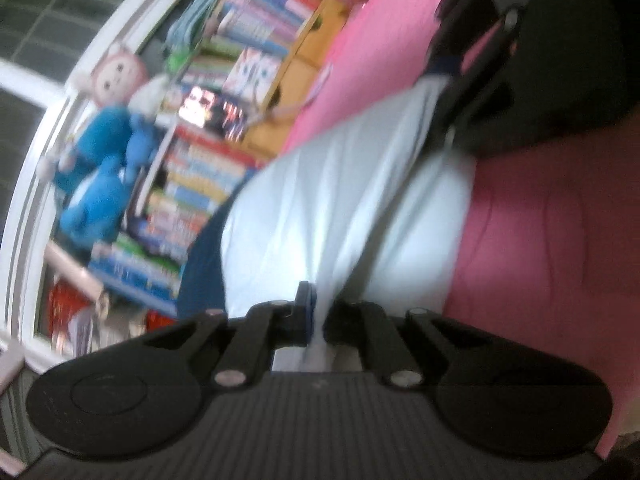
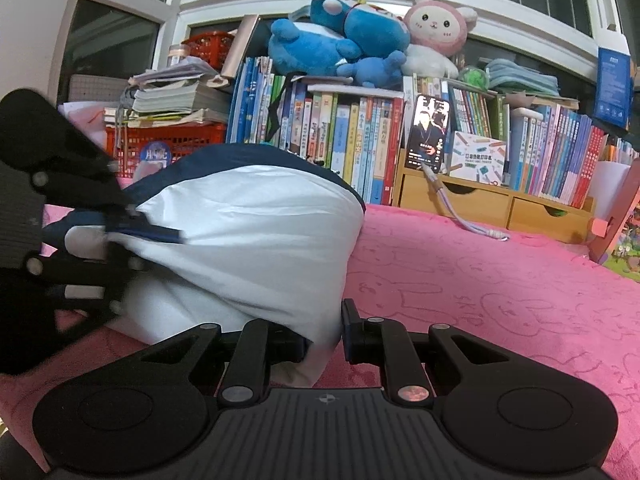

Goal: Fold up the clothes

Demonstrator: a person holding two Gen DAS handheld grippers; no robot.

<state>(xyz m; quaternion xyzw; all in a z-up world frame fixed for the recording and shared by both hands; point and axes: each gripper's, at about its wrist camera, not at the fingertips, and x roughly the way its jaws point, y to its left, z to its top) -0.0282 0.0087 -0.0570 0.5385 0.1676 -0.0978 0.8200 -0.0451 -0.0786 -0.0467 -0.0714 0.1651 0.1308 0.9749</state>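
A white garment with navy trim lies bunched up on the pink blanket. My right gripper is shut on its near white edge, and the cloth hangs out between the pads. My left gripper comes in from the left of the right wrist view, shut on the garment's navy-trimmed edge. The left wrist view is rolled and blurred. There my left gripper pinches a fold of the white garment, and the right gripper holds the cloth's far end at the top right.
Behind the blanket stands a row of books with blue and pink plush toys on top. A phone leans over a wooden drawer box, and its cable trails onto the blanket. A red crate sits at the left.
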